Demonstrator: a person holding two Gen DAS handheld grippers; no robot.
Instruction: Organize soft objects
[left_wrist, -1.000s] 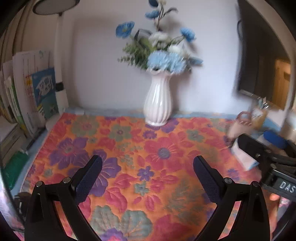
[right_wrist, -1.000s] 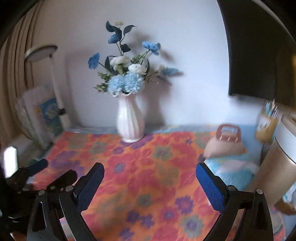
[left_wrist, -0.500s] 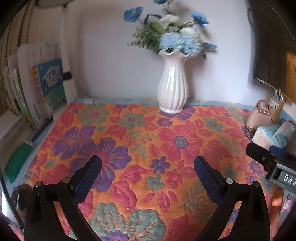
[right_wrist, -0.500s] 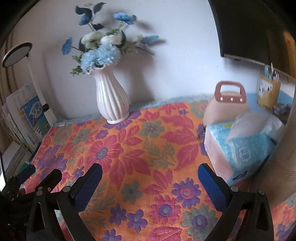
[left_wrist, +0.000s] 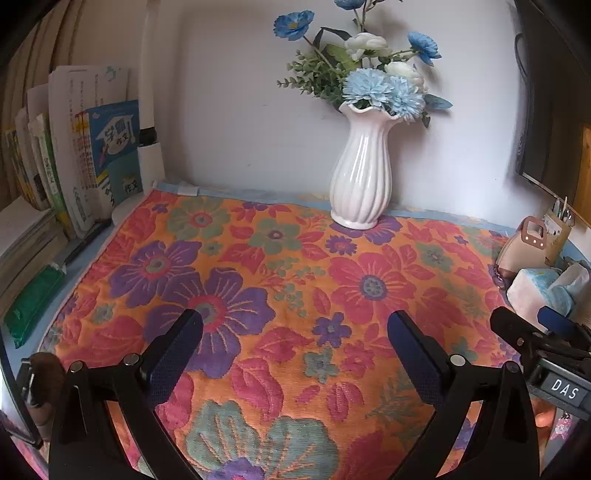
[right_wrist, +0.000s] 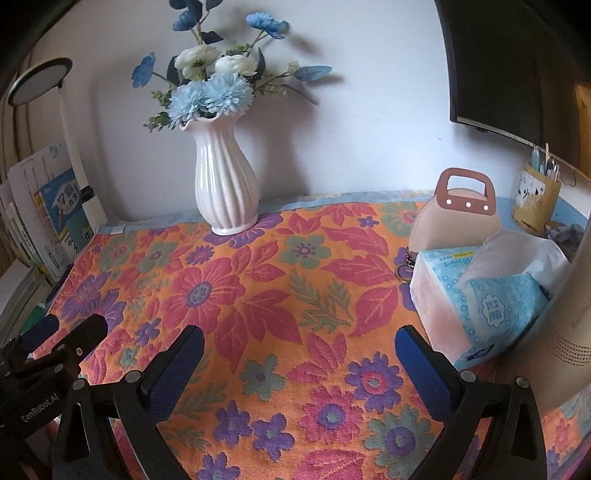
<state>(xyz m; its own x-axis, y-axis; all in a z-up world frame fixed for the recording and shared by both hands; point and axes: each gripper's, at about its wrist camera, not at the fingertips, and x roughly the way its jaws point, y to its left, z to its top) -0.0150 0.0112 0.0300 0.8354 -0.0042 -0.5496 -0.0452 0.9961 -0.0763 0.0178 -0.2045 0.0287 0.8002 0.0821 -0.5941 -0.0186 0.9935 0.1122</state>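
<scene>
A soft pack of tissues (right_wrist: 480, 295) in blue and white wrapping lies at the right side of the flowered cloth (right_wrist: 277, 288), a white tissue sticking out of its top. A pink pouch with a brown handle (right_wrist: 458, 218) stands just behind it. My right gripper (right_wrist: 299, 350) hovers open over the cloth, the pack just beyond its right finger. My left gripper (left_wrist: 295, 332) hangs open above the cloth's middle with nothing between its fingers. In the left wrist view the tissue pack (left_wrist: 543, 291) and pouch (left_wrist: 524, 247) sit far right.
A white ribbed vase of blue and white flowers (left_wrist: 362, 177) stands at the back against the wall. Books (left_wrist: 92, 147) and a lamp post (left_wrist: 149, 110) line the left edge. A pen holder (right_wrist: 535, 199) and a beige cylinder (right_wrist: 576, 332) crowd the right side. A dark screen (right_wrist: 517, 66) hangs above.
Both grippers have come closer to the table and lower; the right one swung toward the tissue pack, which now looms larger. Both stayed open.
</scene>
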